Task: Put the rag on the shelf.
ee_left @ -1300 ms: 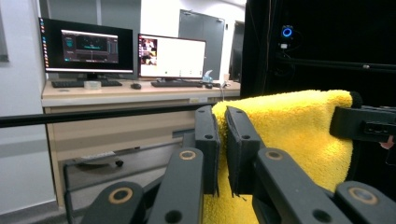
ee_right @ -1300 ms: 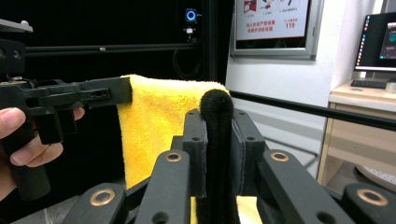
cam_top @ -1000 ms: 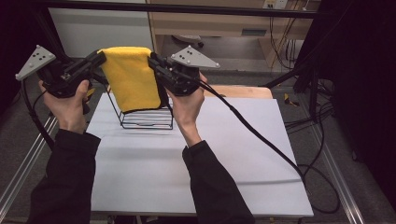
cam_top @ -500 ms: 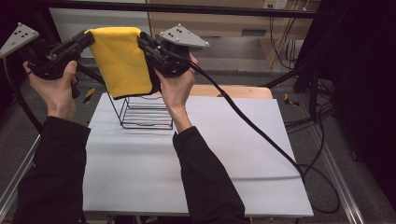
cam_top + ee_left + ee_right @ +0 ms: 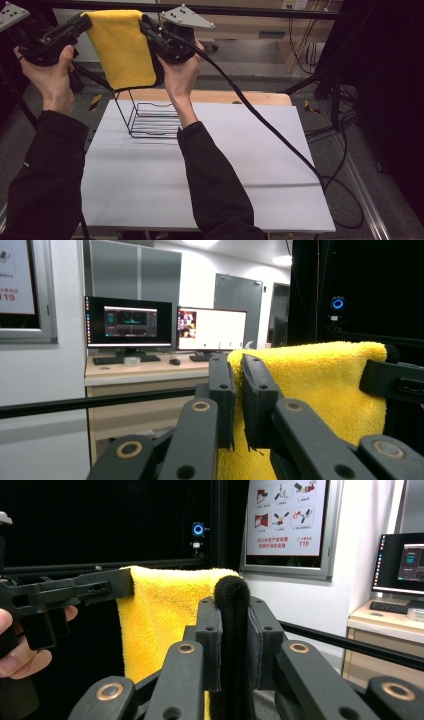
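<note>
A yellow towel [image 5: 122, 47] hangs stretched between my two grippers, high above a black wire rack [image 5: 150, 120] on the white table [image 5: 250, 165]. My left gripper [image 5: 82, 22] is shut on the towel's left top corner. In the left gripper view its jaws [image 5: 236, 385] pinch the towel's [image 5: 310, 385] edge. My right gripper [image 5: 145, 24] is shut on the right top corner. In the right gripper view its jaws [image 5: 232, 630] squeeze a dark fuzzy fold of the towel [image 5: 165, 620], with the left gripper [image 5: 75, 592] across from it.
The rack stands at the table's back left, below the hanging towel. A wooden board [image 5: 240, 97] lies along the far edge. The right gripper's cable [image 5: 270, 125] trails over the table to the right. Dark frame posts stand at both sides.
Both hands have risen together, lifting the towel up off the wire rack; its lower edge now hangs just above the rack's top.
</note>
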Demonstrator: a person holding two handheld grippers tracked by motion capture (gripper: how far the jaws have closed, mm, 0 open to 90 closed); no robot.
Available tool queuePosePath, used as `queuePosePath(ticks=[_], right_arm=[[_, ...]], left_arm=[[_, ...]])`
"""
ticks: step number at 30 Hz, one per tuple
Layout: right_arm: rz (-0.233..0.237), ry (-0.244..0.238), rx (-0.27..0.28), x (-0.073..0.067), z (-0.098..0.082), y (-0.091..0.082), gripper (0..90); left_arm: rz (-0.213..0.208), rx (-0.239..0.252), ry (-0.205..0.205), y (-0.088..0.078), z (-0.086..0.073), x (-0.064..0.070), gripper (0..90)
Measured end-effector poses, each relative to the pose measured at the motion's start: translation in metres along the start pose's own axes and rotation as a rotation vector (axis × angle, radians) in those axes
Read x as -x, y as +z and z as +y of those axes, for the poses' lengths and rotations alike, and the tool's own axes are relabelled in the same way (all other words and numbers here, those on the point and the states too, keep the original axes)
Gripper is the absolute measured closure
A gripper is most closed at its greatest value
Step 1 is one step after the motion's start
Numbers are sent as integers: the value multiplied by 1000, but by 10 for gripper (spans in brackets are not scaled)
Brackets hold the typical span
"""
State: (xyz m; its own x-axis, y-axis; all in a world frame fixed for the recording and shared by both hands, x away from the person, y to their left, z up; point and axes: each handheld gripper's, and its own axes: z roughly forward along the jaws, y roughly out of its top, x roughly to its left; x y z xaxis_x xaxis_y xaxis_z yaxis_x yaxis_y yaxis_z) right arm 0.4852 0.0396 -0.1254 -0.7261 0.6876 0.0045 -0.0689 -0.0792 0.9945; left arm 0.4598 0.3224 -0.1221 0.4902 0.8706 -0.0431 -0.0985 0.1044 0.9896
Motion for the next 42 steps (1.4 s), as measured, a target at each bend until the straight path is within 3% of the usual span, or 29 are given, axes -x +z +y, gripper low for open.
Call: queuePosePath(ticks=[8,15,18,31,34,42], right_arm=[[-16,-9,-16,11,4,14,789],[-26,-4,-13,21,5,24,788],[-37,-16,-15,25,5,28,789],[-48,-19,-89,34,-24,39,788],[-47,-18,-105,35,-33,38,788],[-43,-8,-152,36,-58,33,788]], left_arm=[[18,-14,-17,18,1,-9,843],[37,-16,14,33,5,-13,843],[31,-16,2,39,3,-15,843],[30,-81,9,44,-33,-28,842],[17,-92,-3,42,-43,-29,842],[0,-126,13,36,-66,-28,843]])
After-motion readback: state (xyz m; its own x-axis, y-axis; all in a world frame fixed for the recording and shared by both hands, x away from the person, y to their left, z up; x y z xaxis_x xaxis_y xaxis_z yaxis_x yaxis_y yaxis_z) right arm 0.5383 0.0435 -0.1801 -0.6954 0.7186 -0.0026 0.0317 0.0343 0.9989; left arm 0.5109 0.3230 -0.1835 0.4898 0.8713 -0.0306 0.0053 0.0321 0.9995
